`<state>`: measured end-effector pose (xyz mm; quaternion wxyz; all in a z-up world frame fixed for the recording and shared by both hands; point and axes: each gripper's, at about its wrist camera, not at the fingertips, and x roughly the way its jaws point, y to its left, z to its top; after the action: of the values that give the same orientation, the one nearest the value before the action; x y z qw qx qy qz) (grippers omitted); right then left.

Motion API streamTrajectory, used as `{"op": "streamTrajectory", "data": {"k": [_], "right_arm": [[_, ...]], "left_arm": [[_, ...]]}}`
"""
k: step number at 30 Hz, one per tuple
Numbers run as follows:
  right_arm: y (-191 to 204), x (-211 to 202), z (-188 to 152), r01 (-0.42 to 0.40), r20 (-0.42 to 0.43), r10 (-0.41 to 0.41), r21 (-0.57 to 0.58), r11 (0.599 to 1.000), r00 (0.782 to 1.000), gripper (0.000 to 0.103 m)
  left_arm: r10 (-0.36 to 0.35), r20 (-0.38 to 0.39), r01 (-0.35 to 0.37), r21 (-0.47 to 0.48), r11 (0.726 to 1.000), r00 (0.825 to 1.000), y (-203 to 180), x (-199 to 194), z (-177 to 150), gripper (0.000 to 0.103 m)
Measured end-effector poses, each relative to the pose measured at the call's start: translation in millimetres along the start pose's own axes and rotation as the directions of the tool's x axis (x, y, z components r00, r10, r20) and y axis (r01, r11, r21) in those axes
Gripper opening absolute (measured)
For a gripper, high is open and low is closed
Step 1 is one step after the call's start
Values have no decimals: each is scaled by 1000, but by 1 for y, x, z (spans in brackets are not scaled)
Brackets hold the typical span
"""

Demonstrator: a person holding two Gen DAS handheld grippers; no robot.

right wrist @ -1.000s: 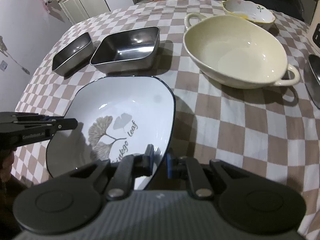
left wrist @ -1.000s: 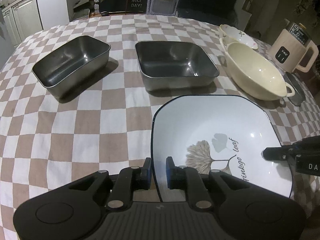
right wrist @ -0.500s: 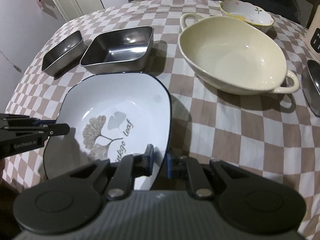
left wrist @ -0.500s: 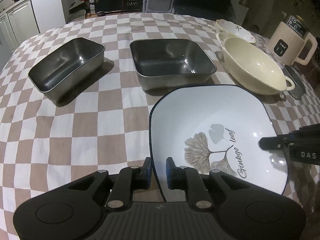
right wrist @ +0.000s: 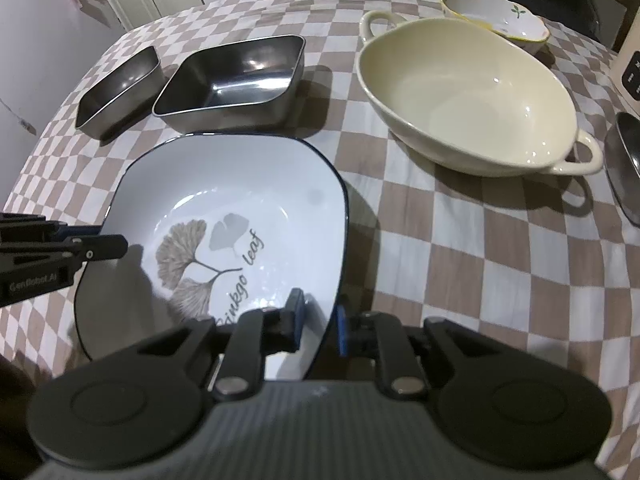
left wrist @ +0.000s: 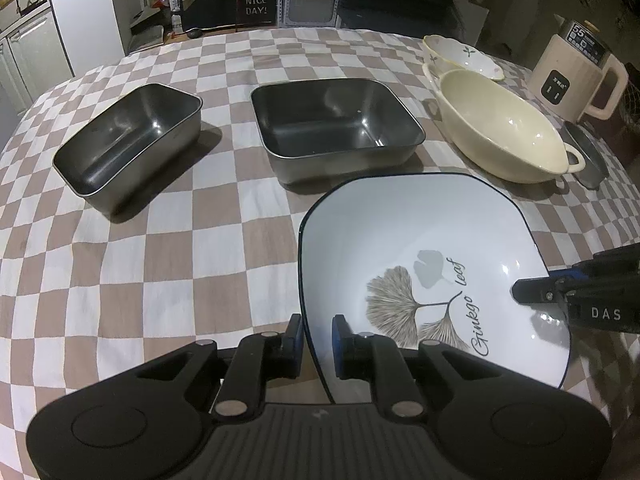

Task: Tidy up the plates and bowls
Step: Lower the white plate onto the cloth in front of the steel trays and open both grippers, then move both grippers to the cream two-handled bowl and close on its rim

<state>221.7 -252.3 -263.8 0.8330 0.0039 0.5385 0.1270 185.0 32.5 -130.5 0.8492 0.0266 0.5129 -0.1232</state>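
A white square plate (left wrist: 420, 240) with a dark rim and a ginkgo leaf print sits low over the checked tablecloth, in front of the steel trays. My left gripper (left wrist: 317, 340) is shut on its left rim. My right gripper (right wrist: 320, 320) straddles the right rim. Its jaws are opening, with the rim still between them and a little slack at the pads. Each gripper also shows in the other's view: the right gripper (left wrist: 532, 292) and the left gripper (right wrist: 108, 246). A cream oval bowl (right wrist: 464, 92) with handles stands to the right.
Two steel trays stand behind the plate, a small tray (left wrist: 128, 144) on the left and a larger tray (left wrist: 336, 124). A flowered bowl (left wrist: 460, 58) sits behind the cream bowl. At the far right are a kettle (left wrist: 572, 76) and a dark metal dish (right wrist: 624, 168).
The plate has come down and a little nearer in both views. The right gripper's fingers stand slightly wider apart than before. The left grip looks the same.
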Motion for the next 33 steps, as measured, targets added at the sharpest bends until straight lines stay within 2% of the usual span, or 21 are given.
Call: {"op": "streamTrajectory", "data": {"k": [10,13,16,18,19,20,21,22,23,28,33], "right_arm": [[-2,1,0,1,7,-1,5,1000,1000,22],[-2,1,-2,-3,12,3,-2,1000,1000,23],[-3,1,-3,-7,8,7,2,1000,1000,27],[-4,-1,-4,-6,3,6,8,1000,1000,47],[-4,-3,-4,-5,7,5,10,1000,1000,53],[-4,-5,-4,-6,14,6,9,1000,1000,65],[-4,-8,-5,-12,28,12,6,1000,1000,77],[-5,-12,-5,-19,49,19,10,1000,999,84],[-6,-16,-5,-27,72,25,19,999,997,100],[-18,-41,2,-48,152,37,66,997,988,103],[-36,-68,13,-53,264,23,108,993,964,103]], "left_arm": [[-2,-16,2,1,1000,1000,-1,0,0,19],[-7,-17,7,-3,1000,1000,-1,-2,-2,30],[7,-20,-7,-10,1000,1000,1,-3,-4,48],[15,-23,-16,-30,999,1000,2,-4,-4,73],[19,-18,-20,-43,999,1000,4,-5,-4,80],[26,-4,-27,-57,998,1000,5,-8,-3,92],[34,13,-33,-66,997,999,5,-10,-3,98],[40,29,-38,-68,997,999,5,-14,-2,100],[40,40,-37,-61,997,998,4,-17,0,103],[27,101,-22,-46,999,994,-4,-31,10,103],[-32,175,35,-12,999,984,-25,-51,28,103]]}}
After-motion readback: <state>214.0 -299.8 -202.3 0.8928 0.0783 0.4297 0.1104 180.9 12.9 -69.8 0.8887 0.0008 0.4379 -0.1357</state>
